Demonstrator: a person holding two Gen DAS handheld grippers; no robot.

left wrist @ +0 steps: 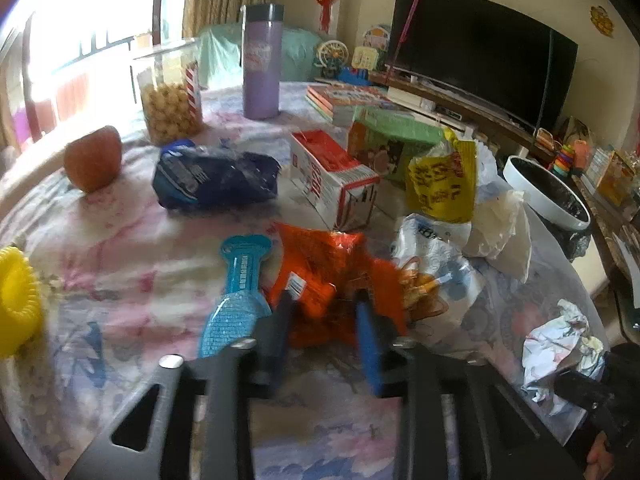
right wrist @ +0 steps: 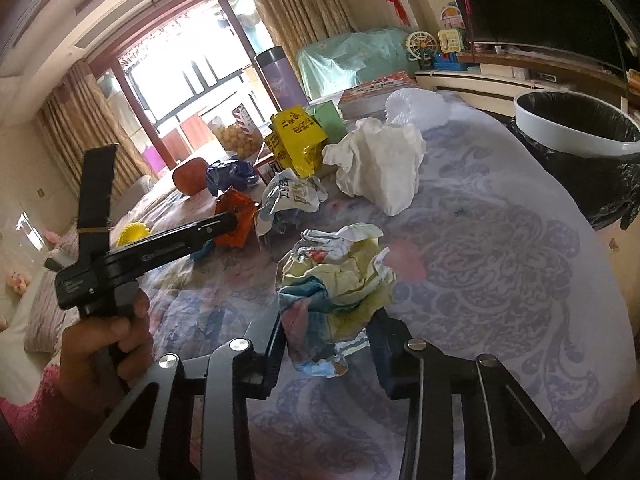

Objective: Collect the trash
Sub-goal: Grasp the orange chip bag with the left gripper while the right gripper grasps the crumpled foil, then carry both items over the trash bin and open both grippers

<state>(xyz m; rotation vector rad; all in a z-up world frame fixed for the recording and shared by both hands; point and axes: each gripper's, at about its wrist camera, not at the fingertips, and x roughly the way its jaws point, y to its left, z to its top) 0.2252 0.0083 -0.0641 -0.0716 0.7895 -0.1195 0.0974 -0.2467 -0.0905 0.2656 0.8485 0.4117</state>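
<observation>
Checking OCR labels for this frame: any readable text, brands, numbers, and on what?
Nothing reads cleanly.
Yellow packet: large Chinese characters, blurred.
Red-and-white carton: big red letters, sideways, unreadable.
Blue tool: white print, too small.
White bag: dark characters, creased, unreadable.
Purple bottle: label blurred.

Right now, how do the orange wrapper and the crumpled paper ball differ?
The orange wrapper is shiny foil; the crumpled paper ball is matte, pale and multicoloured. The wrapper sits in the left hand-held gripper, the ball in the right hand-held gripper. Both are crumpled trash lying on the table.
</observation>
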